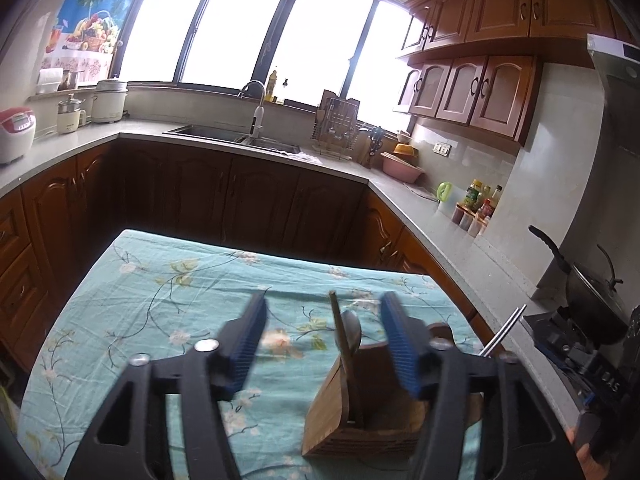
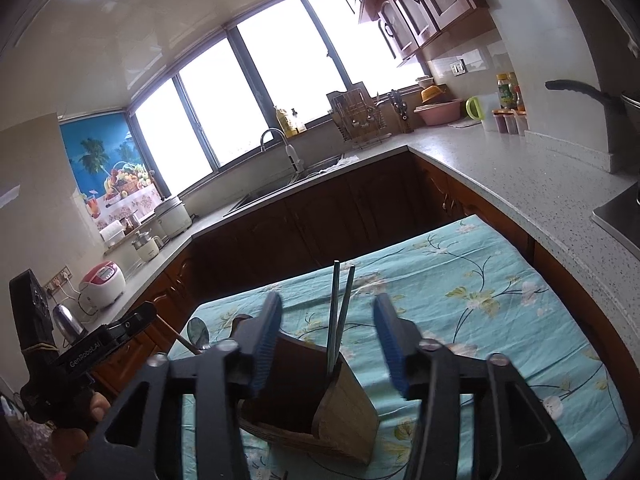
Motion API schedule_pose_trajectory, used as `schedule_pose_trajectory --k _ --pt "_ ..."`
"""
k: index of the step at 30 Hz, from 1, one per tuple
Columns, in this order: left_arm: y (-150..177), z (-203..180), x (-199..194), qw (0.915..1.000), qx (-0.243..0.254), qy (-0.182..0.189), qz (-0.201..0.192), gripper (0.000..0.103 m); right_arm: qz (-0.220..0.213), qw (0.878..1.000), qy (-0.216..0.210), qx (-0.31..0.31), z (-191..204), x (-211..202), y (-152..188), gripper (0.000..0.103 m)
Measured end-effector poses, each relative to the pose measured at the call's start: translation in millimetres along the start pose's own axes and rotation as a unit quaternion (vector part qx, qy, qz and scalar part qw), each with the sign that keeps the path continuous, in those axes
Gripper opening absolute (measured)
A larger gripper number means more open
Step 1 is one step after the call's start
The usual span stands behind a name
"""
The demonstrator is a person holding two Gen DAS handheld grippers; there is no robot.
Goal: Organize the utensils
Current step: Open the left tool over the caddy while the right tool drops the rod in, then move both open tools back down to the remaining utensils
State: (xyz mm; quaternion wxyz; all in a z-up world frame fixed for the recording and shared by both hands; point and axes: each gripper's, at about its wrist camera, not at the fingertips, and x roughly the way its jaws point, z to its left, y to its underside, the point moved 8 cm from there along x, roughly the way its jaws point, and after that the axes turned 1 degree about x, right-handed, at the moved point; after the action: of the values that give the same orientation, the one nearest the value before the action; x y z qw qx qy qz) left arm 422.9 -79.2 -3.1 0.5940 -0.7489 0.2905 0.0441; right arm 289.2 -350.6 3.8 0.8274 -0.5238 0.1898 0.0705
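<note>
A wooden utensil holder (image 1: 372,408) stands on a teal floral tablecloth (image 1: 160,288). In the left wrist view a dark spoon (image 1: 352,332) and a wooden handle (image 1: 335,316) stick up out of it. They stand between the fingers of my open left gripper (image 1: 324,304), nearer the right finger, and no pad touches them. In the right wrist view two metal chopsticks (image 2: 340,308) stand in the holder (image 2: 344,408). My right gripper (image 2: 328,300) is open around them with space on both sides. The spoon (image 2: 198,330) shows at the holder's left end.
The table sits inside a U-shaped kitchen counter (image 1: 424,204) with a sink (image 1: 224,134), a dish rack (image 1: 336,128) and bottles (image 1: 476,204). A wok (image 1: 592,292) sits on the stove at right. A hand (image 2: 96,404) holds the other gripper's body at lower left.
</note>
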Motion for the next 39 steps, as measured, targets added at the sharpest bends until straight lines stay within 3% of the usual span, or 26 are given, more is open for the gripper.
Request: schedule_pose_trajectory --k 2,3,6,25,39 --pt "5.5 5.8 -7.6 1.0 -0.007 -0.005 0.002 0.081 -0.009 1.0 -0.001 0.004 -1.7 -8.1 1.4 0.08" --pt "9.2 8.9 -12.1 0.9999 -0.01 -0.005 0.004 0.081 -0.014 1.0 -0.002 0.006 -2.3 -13.0 3.0 0.086" --pt "20.4 16.5 -21.9 0.9995 -0.021 -0.008 0.02 0.083 -0.017 1.0 -0.003 0.01 -4.9 -24.7 9.5 0.09" --pt "88.4 41.4 -120.7 0.9962 -0.045 -0.029 0.068 0.083 0.031 0.999 0.018 -0.011 -5.8 -82.9 88.5 0.09" --pt "130.6 44.3 -159.0 0.9922 -0.051 -0.039 0.107 0.083 0.06 0.997 0.033 -0.02 -8.2 -112.9 128.9 0.09"
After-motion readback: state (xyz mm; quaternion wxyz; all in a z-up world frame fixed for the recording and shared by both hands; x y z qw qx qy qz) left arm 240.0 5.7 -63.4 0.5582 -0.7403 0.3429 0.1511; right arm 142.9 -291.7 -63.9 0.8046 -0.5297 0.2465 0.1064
